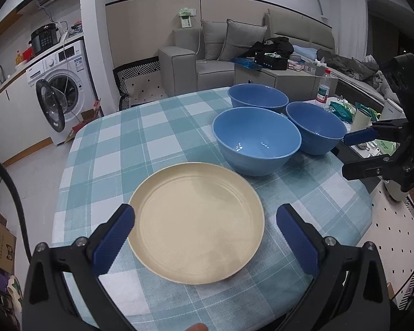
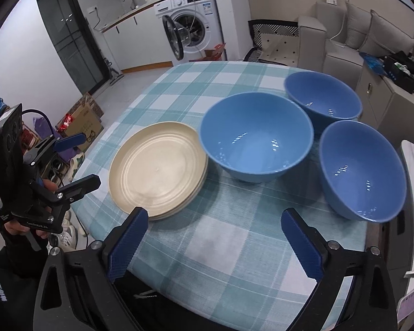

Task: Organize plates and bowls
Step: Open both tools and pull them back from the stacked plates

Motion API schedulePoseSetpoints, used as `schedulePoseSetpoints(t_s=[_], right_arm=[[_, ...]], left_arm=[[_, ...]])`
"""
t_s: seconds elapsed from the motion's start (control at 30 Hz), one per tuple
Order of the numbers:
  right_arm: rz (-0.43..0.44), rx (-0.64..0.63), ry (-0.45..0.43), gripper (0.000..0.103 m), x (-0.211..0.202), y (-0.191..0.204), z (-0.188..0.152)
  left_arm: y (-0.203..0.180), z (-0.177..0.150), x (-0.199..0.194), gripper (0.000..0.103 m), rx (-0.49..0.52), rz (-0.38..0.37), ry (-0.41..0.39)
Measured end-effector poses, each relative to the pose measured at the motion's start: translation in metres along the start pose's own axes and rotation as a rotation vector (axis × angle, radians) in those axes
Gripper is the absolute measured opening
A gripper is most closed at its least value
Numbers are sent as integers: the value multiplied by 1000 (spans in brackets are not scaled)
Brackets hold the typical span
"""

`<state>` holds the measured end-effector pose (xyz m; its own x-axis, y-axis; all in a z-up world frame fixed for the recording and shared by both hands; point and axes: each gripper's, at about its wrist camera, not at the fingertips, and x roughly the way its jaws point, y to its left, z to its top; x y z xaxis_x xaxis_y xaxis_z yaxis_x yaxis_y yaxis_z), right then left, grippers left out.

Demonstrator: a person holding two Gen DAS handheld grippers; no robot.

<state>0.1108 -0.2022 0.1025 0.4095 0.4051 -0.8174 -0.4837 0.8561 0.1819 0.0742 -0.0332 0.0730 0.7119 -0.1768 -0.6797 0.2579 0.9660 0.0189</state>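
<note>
Left gripper point(image 1: 204, 237): jaws spread to full width, blue ribbed pads point(image 1: 113, 240) well apart, nothing clamped between them; raised above the near edge of the stack of cream-coloured round ridged plates point(image 1: 196, 223), no contact visible. Right gripper point(image 2: 214, 244): jaws likewise spread wide, empty, blue pads point(image 2: 128, 244) over bare cloth at the near side of the table, touching nothing. Plate stack resting flat on the round table covered in a teal-and-white checked tablecloth point(image 2: 226, 229), toward its left side in the right wrist view; several rims visible at the stack's edge, exact count unclear. Three blue glazed round bowls on the same cloth, all upright and unstacked: large middle bowl point(image 2: 255, 135) just beside the plate stack, possibly touching its rim; far bowl point(image 2: 323, 95) behind it; near-right bowl point(image 2: 363, 169) close to the table edge. Bowls close together, contact between them not resolvable. White front-loading washing machine point(image 2: 191, 24) with door open in the background.
</note>
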Motion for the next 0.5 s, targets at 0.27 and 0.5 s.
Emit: schedulePoseSetpoints(t_s=[0.27,0.5], right_arm=[[-32,34,-34,102,-22,-21,-8],[-66,76,-57,102,-30,-41,-8]], left_arm=[[-14,19,8,103,5,-19,-15],[-19,33,20,103,-8,-27,-22]])
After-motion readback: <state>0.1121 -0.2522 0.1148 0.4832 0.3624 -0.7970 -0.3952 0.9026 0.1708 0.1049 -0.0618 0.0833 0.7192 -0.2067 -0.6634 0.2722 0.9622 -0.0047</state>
